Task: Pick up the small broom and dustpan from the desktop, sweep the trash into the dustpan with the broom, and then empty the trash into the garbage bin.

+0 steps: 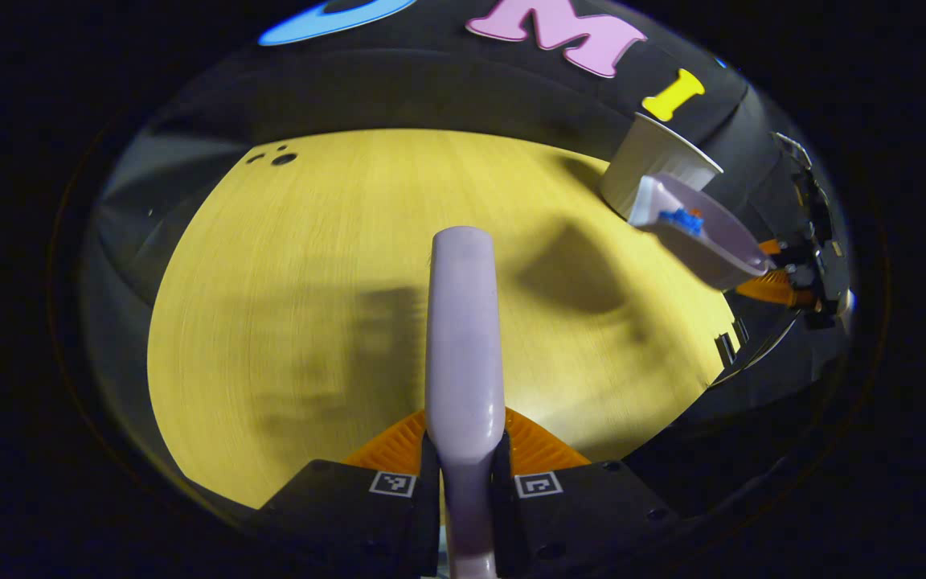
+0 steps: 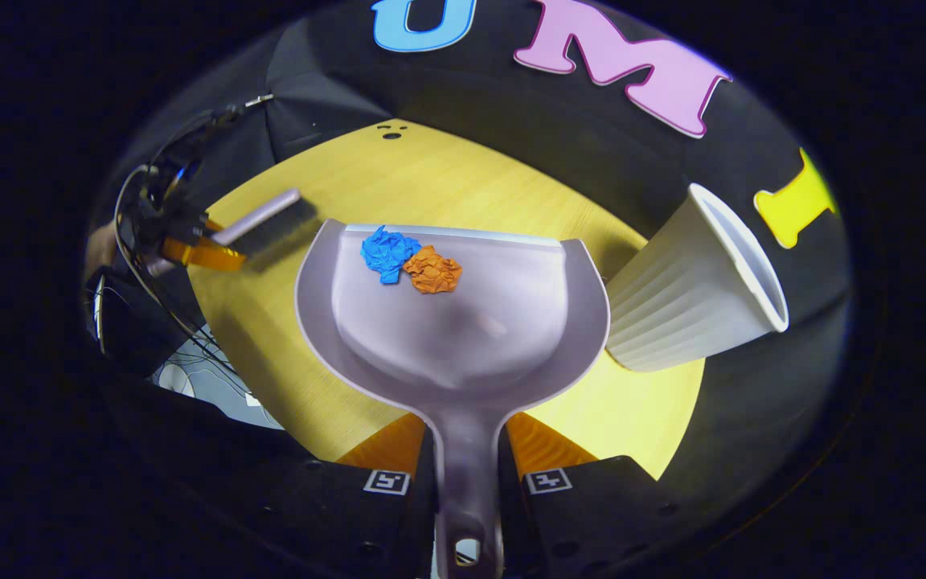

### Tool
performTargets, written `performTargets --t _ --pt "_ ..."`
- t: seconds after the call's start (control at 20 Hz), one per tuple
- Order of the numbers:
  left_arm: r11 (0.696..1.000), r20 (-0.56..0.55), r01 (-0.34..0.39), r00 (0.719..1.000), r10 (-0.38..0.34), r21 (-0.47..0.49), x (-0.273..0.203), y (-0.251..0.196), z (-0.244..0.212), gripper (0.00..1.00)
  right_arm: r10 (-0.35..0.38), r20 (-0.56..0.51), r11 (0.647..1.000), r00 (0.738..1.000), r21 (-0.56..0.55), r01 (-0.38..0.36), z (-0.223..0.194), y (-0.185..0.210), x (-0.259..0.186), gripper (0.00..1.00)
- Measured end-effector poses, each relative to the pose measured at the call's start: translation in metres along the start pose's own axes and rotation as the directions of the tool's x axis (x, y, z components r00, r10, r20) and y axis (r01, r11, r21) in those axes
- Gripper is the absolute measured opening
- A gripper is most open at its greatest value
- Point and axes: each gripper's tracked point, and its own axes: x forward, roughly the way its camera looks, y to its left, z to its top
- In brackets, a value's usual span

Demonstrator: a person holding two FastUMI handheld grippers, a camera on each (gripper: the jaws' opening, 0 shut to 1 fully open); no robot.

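Observation:
My left gripper (image 1: 465, 470) is shut on the pale lilac broom (image 1: 463, 338), whose back runs straight ahead above the yellow desktop (image 1: 286, 322). My right gripper (image 2: 465, 474) is shut on the handle of the lilac dustpan (image 2: 463, 330), held above the desk. A blue paper ball (image 2: 389, 251) and an orange paper ball (image 2: 432, 270) lie near the pan's front lip. The white ribbed garbage bin (image 2: 692, 289) stands just right of the pan. In the left gripper view the dustpan (image 1: 712, 241) hangs beside the bin (image 1: 652, 161) with the blue ball (image 1: 682, 219) in it. The broom (image 2: 266, 221) shows far left in the right gripper view.
Small dark holes (image 1: 282, 158) mark the desk's far corner. Cables (image 2: 190, 370) hang past the desk's left edge. Black cloth walls close in behind the desk.

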Motion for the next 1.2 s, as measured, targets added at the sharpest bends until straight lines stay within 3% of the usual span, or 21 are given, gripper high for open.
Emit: performTargets --t 0.15,0.3,0.35,0.4,0.45,0.65,0.7,0.9,0.95,1.05,1.2 --pt "0.998 0.021 -0.006 1.0 0.007 -0.064 -0.004 0.006 -0.018 0.3 -0.001 0.013 1.0 1.0 -0.001 0.001 0.012 -0.003 -0.022 0.41" --pt "0.994 0.046 -0.05 0.997 0.055 -0.092 -0.01 0.017 -0.022 0.3 0.004 0.022 1.0 1.0 -0.007 -0.004 0.026 -0.009 -0.037 0.37" --pt "0.992 0.054 -0.056 0.997 0.062 -0.115 -0.013 0.018 -0.019 0.29 0.008 0.026 1.0 1.0 -0.002 -0.008 0.029 -0.013 -0.041 0.41" --pt "0.988 0.065 -0.052 0.996 0.062 -0.147 -0.016 0.023 -0.018 0.29 0.012 0.03 1.0 0.999 0.008 -0.012 0.03 -0.016 -0.048 0.34" --pt "0.983 0.076 -0.047 0.995 0.061 -0.179 -0.022 0.028 -0.016 0.3 0.016 0.038 1.0 0.999 0.018 -0.017 0.033 -0.02 -0.052 0.41" --pt "0.971 0.079 -0.089 0.991 0.109 -0.221 -0.03 0.043 -0.015 0.3 -0.006 0.081 1.0 0.997 0.03 0.003 0.05 -0.04 -0.066 0.37" --pt "0.969 0.077 -0.104 0.989 0.123 -0.223 -0.033 0.048 -0.014 0.3 -0.014 0.088 0.999 0.996 0.048 0.009 0.052 -0.047 -0.066 0.41" --pt "0.966 0.077 -0.122 0.987 0.143 -0.229 -0.038 0.049 -0.006 0.3 -0.016 0.11 0.985 0.994 0.172 -0.003 0.055 -0.069 -0.069 0.37" --pt "0.964 0.075 -0.118 0.987 0.139 -0.239 -0.038 0.046 -0.005 0.3 -0.026 0.113 0.981 0.993 0.192 0.003 0.056 -0.079 -0.069 0.41" --pt "0.958 0.065 -0.092 0.991 0.114 -0.272 -0.034 0.038 -0.005 0.3 -0.056 0.117 0.973 0.992 0.231 0.028 0.059 -0.109 -0.067 0.33" --pt "0.945 0.04 -0.093 0.993 0.111 -0.314 -0.025 0.029 -0.009 0.3 -0.091 0.109 0.956 0.99 0.289 0.056 0.058 -0.147 -0.061 0.37"
